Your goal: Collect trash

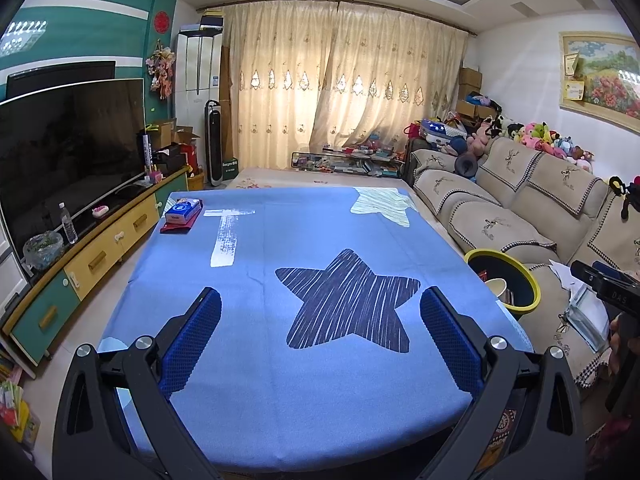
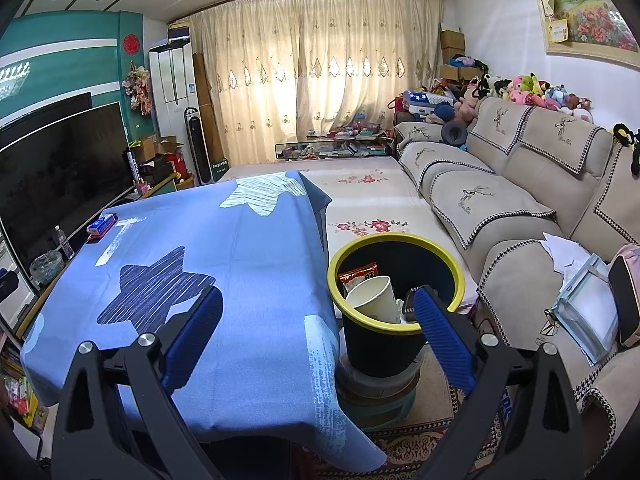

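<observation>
- Beside the worktop (image 2: pixel 240 240), on the sofa side, stands the bin (image 2: pixel 396 312), raised on a stack of stools; it already holds a paper cup (image 2: pixel 374 300), a red wrapper (image 2: pixel 358 272) and some dark item I cannot identify.
- Both tools are released and hold nothing: the left tool (image 1: pixel 320 308) hangs over the blue cloth (image 1: pixel 320 220) with its jaws wide, the right tool (image 2: pixel 318 304) spread the same way across the worktop's edge.
- The right tool's outer finger (image 2: pixel 440 336) overlaps the bin's near rim in the right wrist view; I cannot tell whether it touches.
- No loose trash shows on the cloth; only a tissue pack (image 1: pixel 183 210) on a red pad at the far corner remains, well apart from both tools.
- My judgement: collecting looks close to done, unless that pack counts as trash.
- Risk: the bin sits high on a narrow stack, so a nudge from the right tool's finger could tip it and spill the cup.
- Risk: the cloth hangs loose over the edge near the bin; a finger that snags it could drag the tissue pack along.
</observation>
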`<state>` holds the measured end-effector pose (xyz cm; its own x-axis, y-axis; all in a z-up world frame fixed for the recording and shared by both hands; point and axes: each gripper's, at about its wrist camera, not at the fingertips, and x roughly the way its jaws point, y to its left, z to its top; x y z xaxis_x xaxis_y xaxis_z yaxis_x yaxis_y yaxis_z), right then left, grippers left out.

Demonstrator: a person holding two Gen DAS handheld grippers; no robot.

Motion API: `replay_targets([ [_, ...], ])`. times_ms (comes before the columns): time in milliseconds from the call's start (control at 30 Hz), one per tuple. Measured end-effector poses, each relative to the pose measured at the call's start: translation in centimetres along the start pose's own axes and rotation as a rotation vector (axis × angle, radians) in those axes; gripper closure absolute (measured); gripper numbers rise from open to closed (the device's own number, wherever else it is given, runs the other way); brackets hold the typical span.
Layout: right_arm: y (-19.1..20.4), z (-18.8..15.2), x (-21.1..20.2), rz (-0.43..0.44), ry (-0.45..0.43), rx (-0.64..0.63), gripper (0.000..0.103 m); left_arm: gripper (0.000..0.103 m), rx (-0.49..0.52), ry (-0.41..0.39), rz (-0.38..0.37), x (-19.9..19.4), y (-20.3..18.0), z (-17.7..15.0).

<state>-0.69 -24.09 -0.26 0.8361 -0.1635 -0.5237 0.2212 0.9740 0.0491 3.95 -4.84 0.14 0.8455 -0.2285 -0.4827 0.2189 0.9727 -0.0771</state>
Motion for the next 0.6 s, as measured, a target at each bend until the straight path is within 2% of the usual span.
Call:
replay_targets([
  [600, -0.07, -0.27, 0.50, 0.005, 0.008, 0.005, 0.011, 0.005, 0.003, 0.008, -0.008, 0.42, -0.18, -0.01],
])
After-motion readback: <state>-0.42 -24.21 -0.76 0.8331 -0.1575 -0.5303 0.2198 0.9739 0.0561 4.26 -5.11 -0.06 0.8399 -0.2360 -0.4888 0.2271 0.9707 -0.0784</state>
